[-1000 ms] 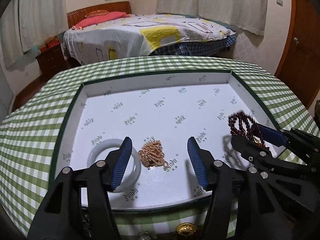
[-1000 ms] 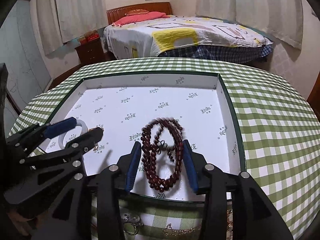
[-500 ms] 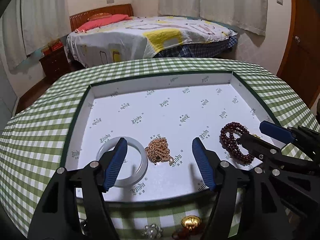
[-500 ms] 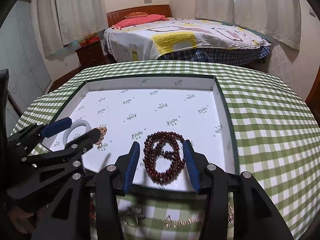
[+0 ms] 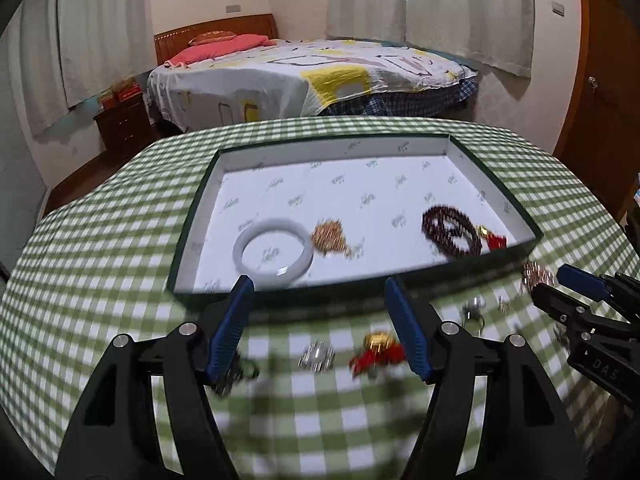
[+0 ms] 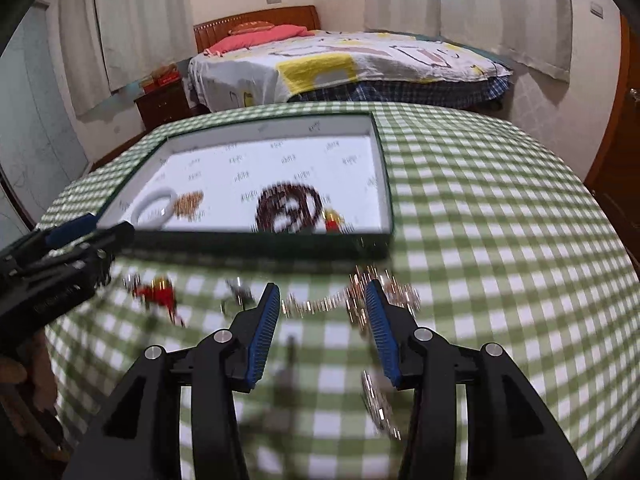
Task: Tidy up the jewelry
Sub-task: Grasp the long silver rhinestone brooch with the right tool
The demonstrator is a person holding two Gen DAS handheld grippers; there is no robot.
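A shallow white-lined tray [image 5: 516, 208] [image 6: 382, 168] sits on the green checked table. In it lie a white bangle [image 5: 273, 251] [image 6: 154, 209], a gold chain pile [image 5: 329, 236] [image 6: 189, 204] and a dark red bead bracelet [image 5: 450, 229] [image 6: 289, 208] with a red tassel. My left gripper [image 5: 322, 324] is open and empty, in front of the tray above a silver brooch [image 5: 318, 356] and a gold-and-red charm [image 5: 378, 350] [image 6: 158, 290]. My right gripper [image 6: 322, 320] is open and empty over a pale chain [image 6: 320, 304] on the cloth.
More loose pieces lie on the cloth before the tray: a rose-gold cluster [image 5: 538, 274] [image 6: 394, 288], a small ring [image 5: 472, 308] [image 6: 238, 294] and a silver piece [image 6: 378, 404]. A bed [image 5: 312, 76] stands behind the table, a wooden door [image 5: 608, 80] at right.
Both grippers have pulled back from the tray toward the table's near side. The right gripper has let go of the bead bracelet, which now lies in the tray.
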